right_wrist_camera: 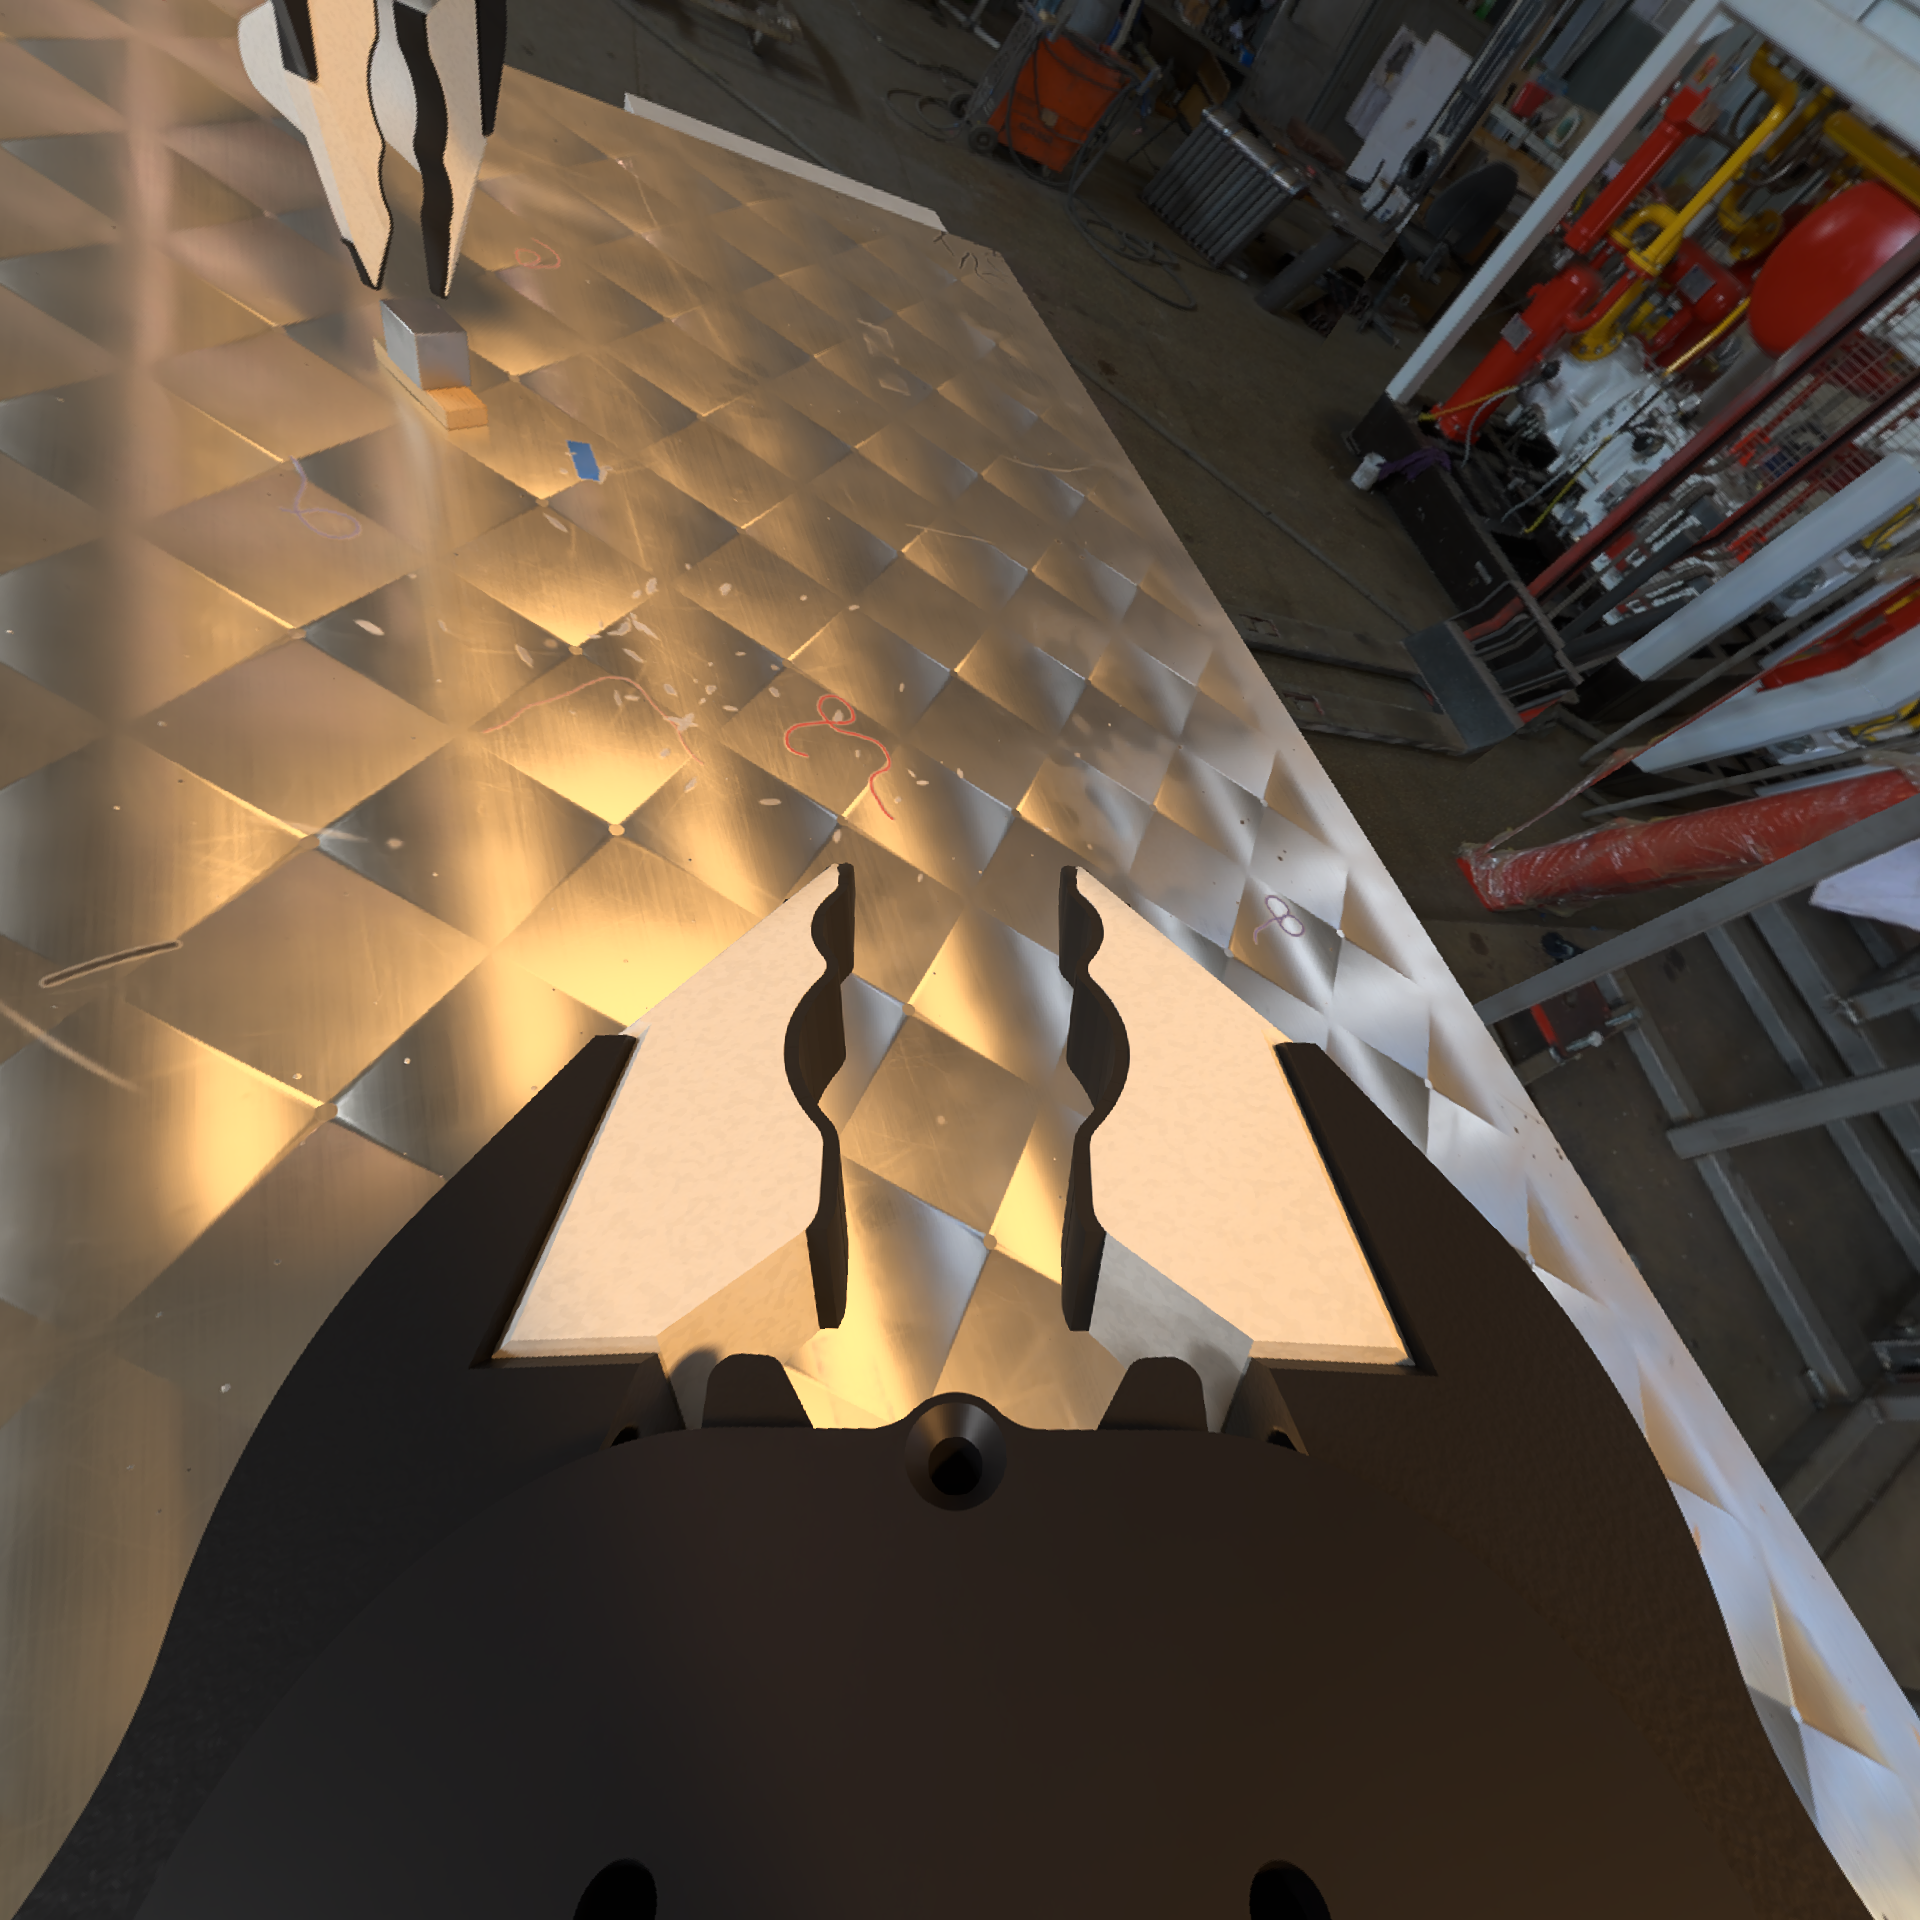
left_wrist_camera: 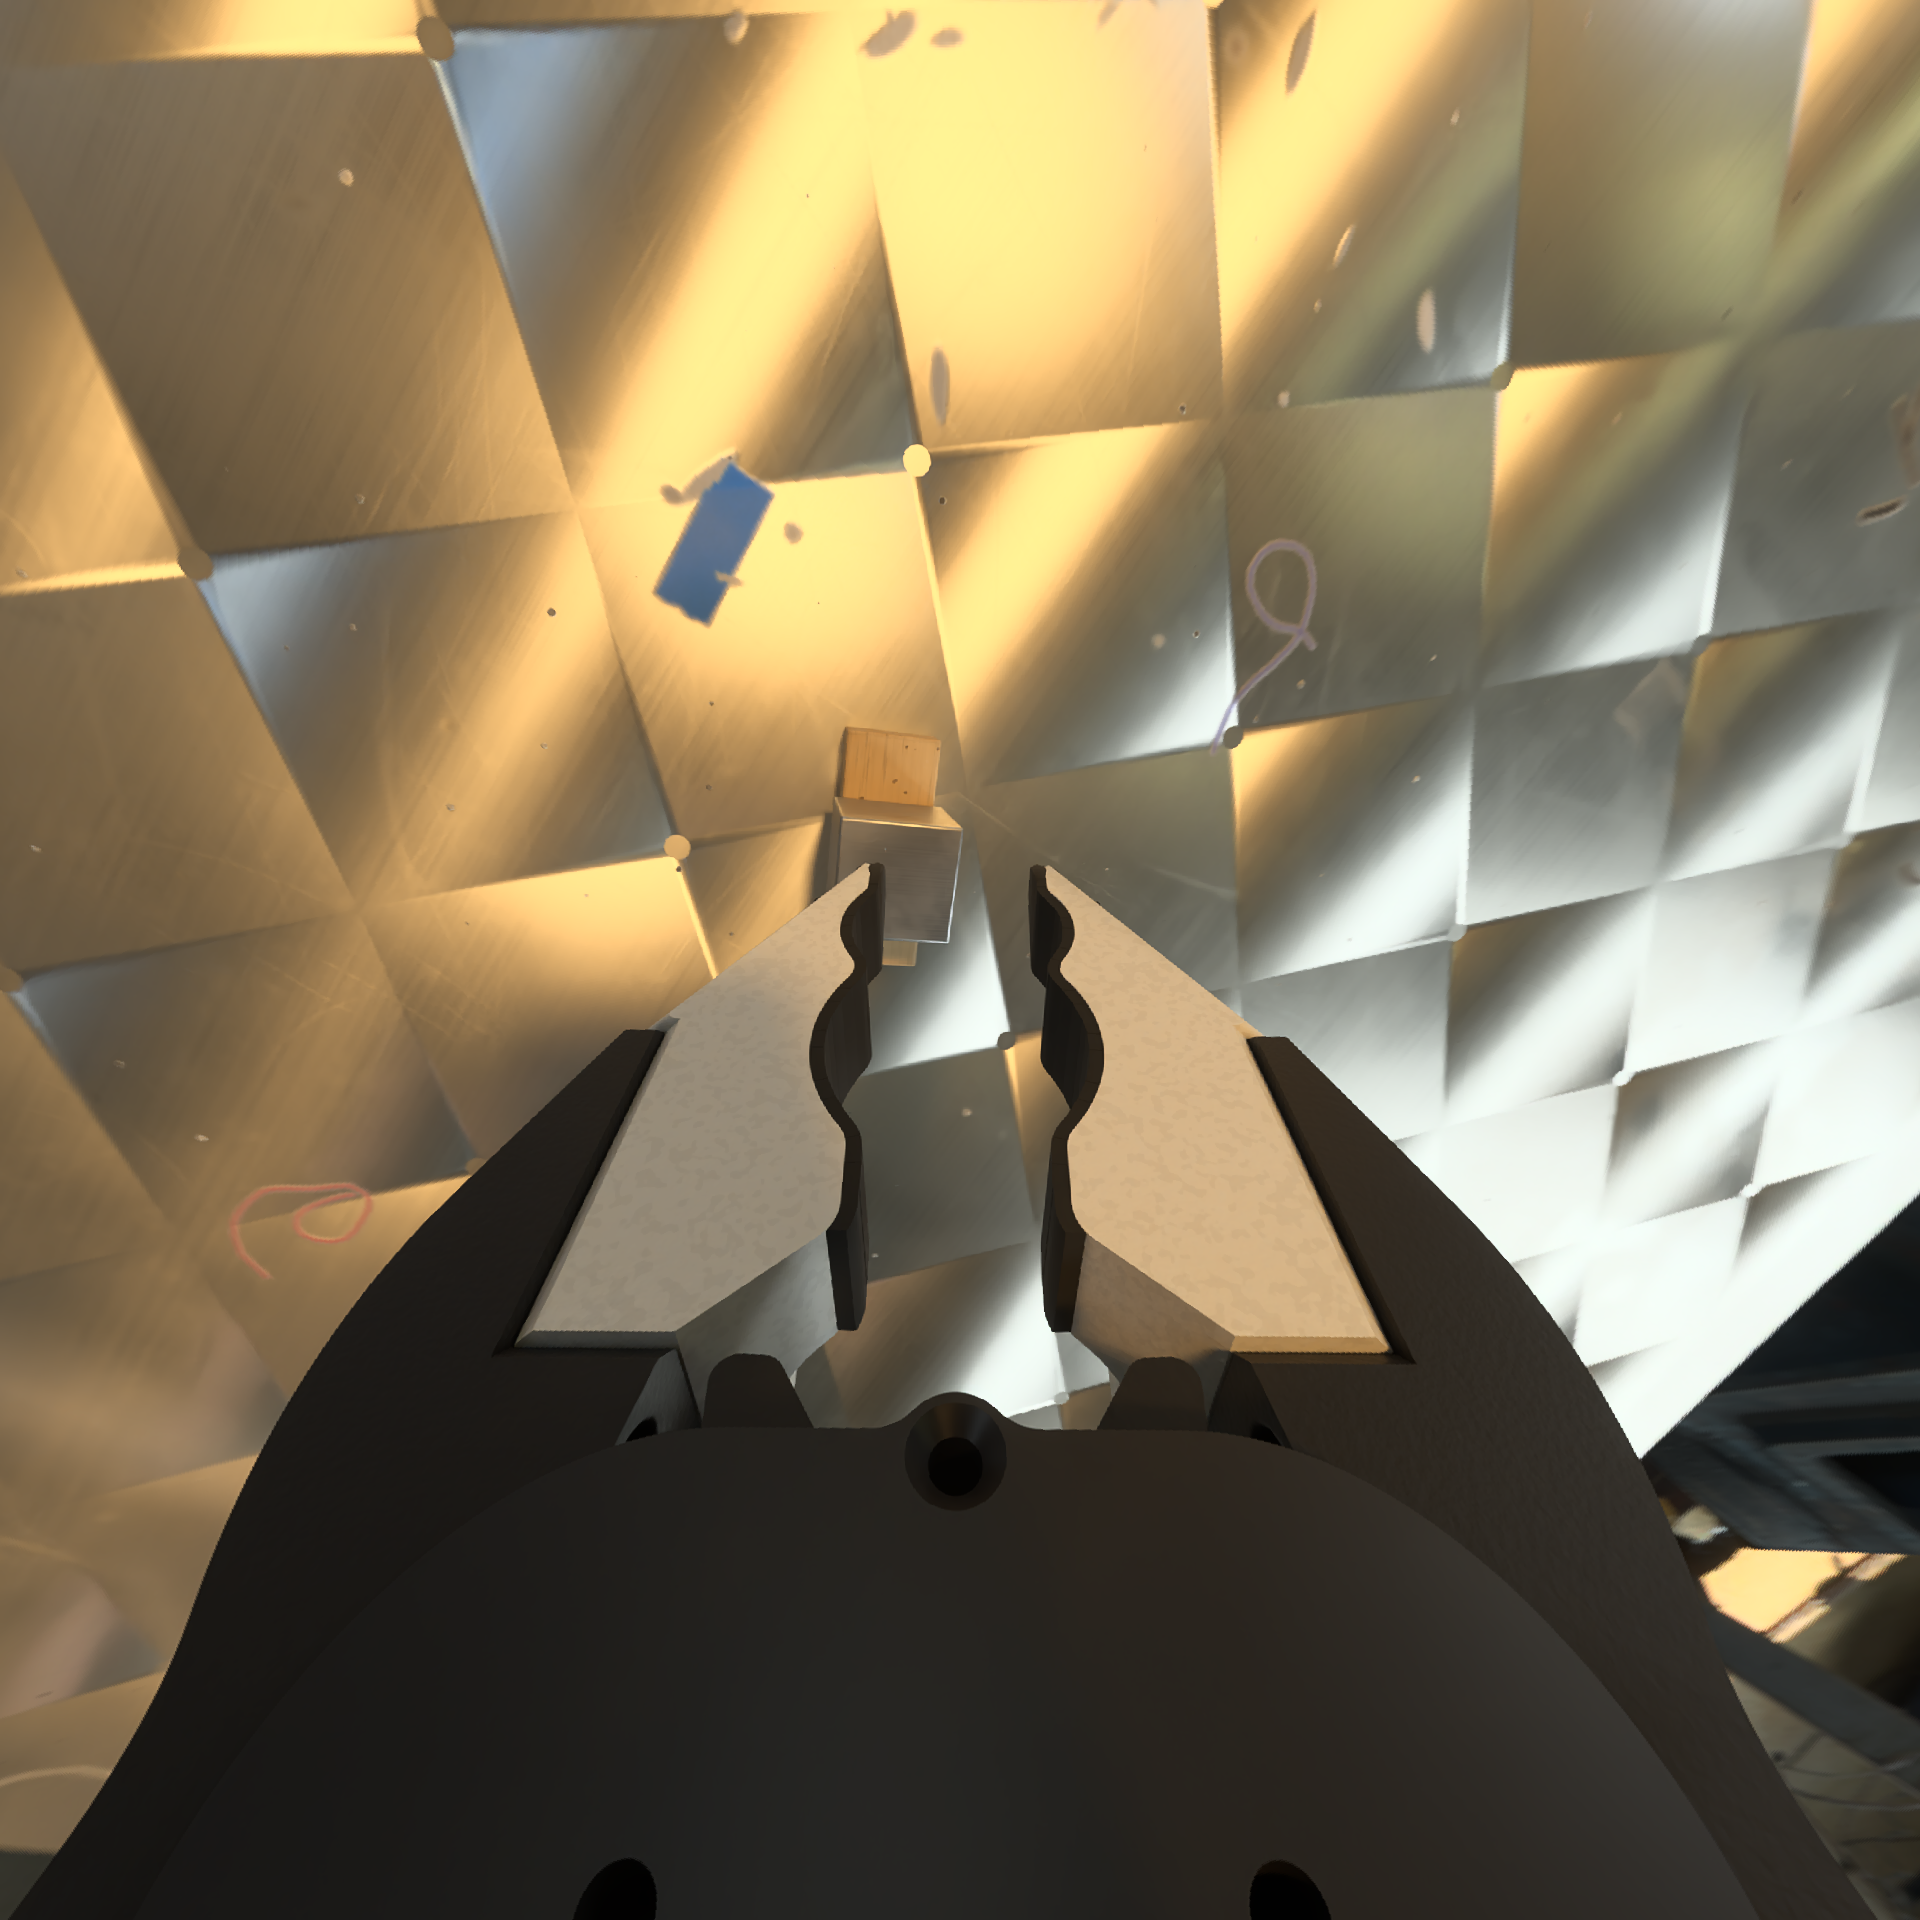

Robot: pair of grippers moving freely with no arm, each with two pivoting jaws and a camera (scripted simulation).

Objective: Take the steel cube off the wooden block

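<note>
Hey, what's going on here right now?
The left gripper hangs open just above a steel cube that sits on a flat wooden block on the quilted metal table. Nothing is gripped yet; the cube is still on the block. The right gripper is open and empty, well away over bare table.

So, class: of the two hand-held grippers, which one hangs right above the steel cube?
The left hand-held gripper, open, tips just above the steel cube on the wooden block. The right hand-held gripper is far off over bare table.
</note>
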